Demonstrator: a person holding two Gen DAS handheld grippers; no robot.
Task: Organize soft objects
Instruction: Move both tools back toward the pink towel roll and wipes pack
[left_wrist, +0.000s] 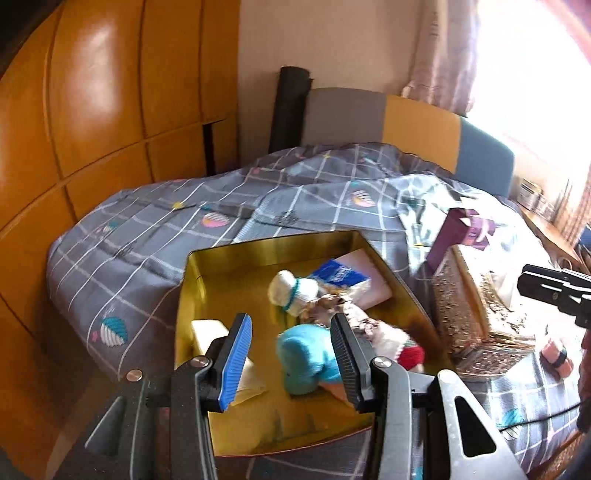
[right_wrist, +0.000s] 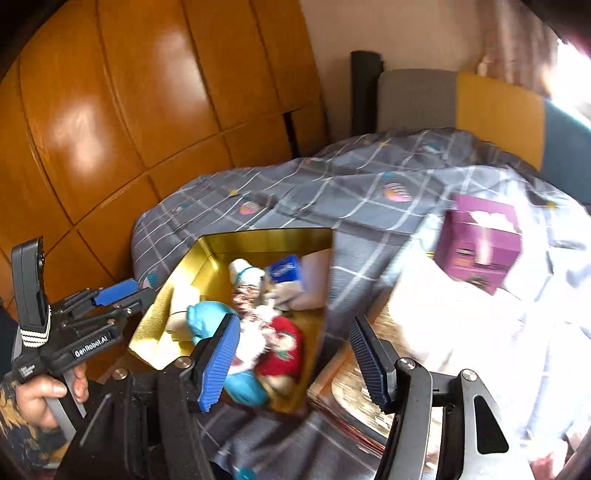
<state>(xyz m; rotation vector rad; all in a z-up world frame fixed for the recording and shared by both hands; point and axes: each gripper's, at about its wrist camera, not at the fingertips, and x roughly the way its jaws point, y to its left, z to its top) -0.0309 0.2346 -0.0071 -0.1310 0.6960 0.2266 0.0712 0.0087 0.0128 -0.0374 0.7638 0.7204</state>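
A bed (left_wrist: 155, 236) under a grey checked duvet fills the room's middle, with a glossy wooden wardrobe (left_wrist: 92, 110) along one side. On the duvet sits a gold-lined open box (left_wrist: 266, 245), and most of the soft things are already inside it.

Just beside the box on the duvet stands a patterned box (left_wrist: 461, 314), and beyond that a purple tissue box (right_wrist: 480, 240), upright and well apart from the gold one.

Inside the gold box, from bigger to smaller: a pale pink pad (left_wrist: 373, 280) leaning in the far corner, a blue-and-white tissue pack (left_wrist: 340, 277) against it, a turquoise plush toy (left_wrist: 306, 354) near the front, a red-and-white knitted piece (left_wrist: 410, 354) beside it, a white rolled sock with a teal band (left_wrist: 291, 291), and a pale yellow sponge-like block (left_wrist: 210, 332) at the near wall. A small pink roll (left_wrist: 556, 356) lies outside on the duvet, probably still to be gathered.

The left gripper (left_wrist: 291, 354) hangs over the box, jaws partly apart with nothing pressed between them. The right gripper (right_wrist: 291, 354) also has its jaws parted and empty, over the box's rim.

All these pieces should be light, squashy and non-fragile. The pink roll is best pinched across its middle, where it gives and will not slip.
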